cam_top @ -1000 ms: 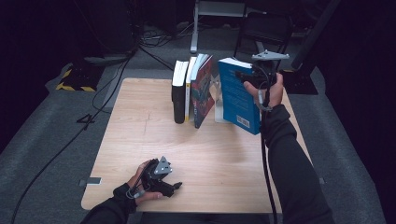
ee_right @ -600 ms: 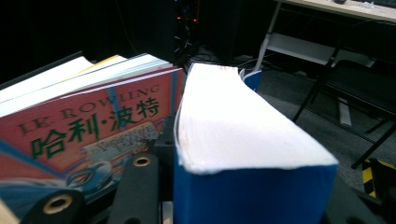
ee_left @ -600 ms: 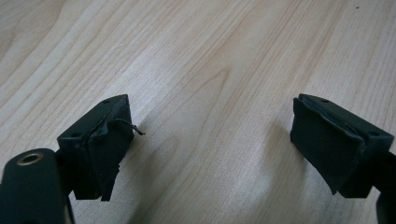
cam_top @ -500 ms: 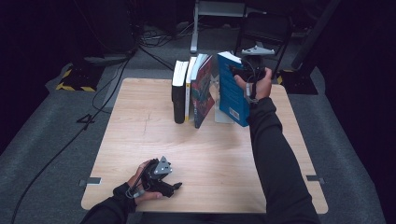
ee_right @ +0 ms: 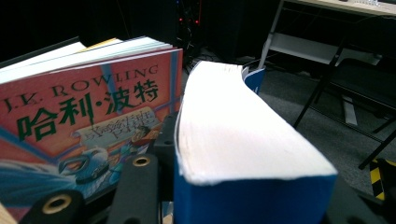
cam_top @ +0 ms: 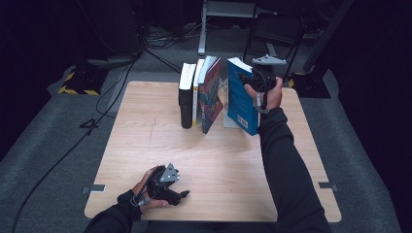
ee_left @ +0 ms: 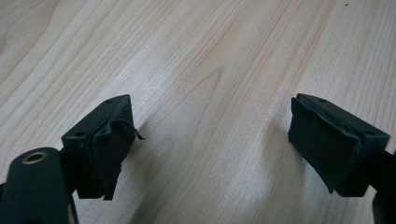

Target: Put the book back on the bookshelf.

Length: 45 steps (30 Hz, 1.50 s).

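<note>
Right gripper [cam_top: 255,80], jaws closed on the blue book [cam_top: 241,97], holds it tilted at the right end of the row of books [cam_top: 198,94] near the far edge of the worktop [cam_top: 218,160]. A gap separates it from the red-covered book [cam_top: 212,92]. Left gripper [cam_top: 167,187] rests near the front edge, jaws wide apart and empty over bare wood.

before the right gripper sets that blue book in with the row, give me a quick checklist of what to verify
1. Grip: right gripper shut on the blue book, jaws either side of its thickness. Ok.
2. Gap between the blue book and the red-covered book is there. Ok.
3. Row upright: red-covered book leans, black book stands. Not ok.
4. Blue book's bottom edge on the table. Cannot tell.
5. Left gripper open, resting at the near edge. Ok.
</note>
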Tool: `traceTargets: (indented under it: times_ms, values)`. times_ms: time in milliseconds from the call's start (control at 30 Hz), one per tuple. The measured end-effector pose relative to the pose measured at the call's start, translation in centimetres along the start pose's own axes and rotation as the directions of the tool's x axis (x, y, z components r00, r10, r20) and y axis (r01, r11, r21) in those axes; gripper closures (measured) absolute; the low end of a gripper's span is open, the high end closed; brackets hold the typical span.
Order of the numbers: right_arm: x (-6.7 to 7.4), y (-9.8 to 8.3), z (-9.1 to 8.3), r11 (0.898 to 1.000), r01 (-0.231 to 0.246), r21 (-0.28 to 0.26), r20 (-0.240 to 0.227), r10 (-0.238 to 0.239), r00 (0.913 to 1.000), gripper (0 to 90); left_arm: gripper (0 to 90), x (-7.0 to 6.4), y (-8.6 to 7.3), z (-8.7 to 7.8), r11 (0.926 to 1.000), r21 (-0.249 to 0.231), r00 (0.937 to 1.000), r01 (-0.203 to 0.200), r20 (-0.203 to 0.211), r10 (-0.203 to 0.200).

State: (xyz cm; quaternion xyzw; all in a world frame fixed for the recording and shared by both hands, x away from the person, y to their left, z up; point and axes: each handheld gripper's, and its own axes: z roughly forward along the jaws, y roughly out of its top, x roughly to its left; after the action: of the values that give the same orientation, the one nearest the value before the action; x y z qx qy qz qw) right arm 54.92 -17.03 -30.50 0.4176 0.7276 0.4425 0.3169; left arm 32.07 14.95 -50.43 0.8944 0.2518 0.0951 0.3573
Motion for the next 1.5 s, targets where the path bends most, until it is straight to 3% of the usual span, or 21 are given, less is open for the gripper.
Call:
traceTargets:
  times_ms: [333,433,767,1133,1500]
  values:
    - [-0.5,-1.6,-2.2,1.000,-0.006,0.023,-0.037,0.007,0.9993,58.5,14.9,0.0,0.0,0.0,1.0000,-0.001,0.9999,-0.008,0.012,0.008]
    - [-0.6,-2.8,-3.6,1.000,-0.002,0.029,-0.054,0.004,0.9985,58.6,14.9,0.1,0.0,0.0,0.9999,-0.002,0.9997,-0.014,0.019,0.014]
    - [-0.7,-5.2,-6.1,1.000,0.001,0.028,-0.060,0.000,0.9982,58.5,14.9,0.2,0.0,0.1,0.9998,-0.003,0.9996,-0.017,0.022,0.017]
    - [-0.5,-6.2,-6.9,1.000,-0.003,0.000,-0.047,0.003,0.9989,56.5,14.9,0.2,0.0,0.1,0.9999,-0.003,0.9996,-0.017,0.021,0.017]
    - [-1.0,-8.1,-7.2,0.999,-0.041,0.013,-0.064,0.042,0.9971,44.5,14.9,0.1,0.0,0.1,0.9999,-0.003,0.9997,-0.015,0.021,0.015]
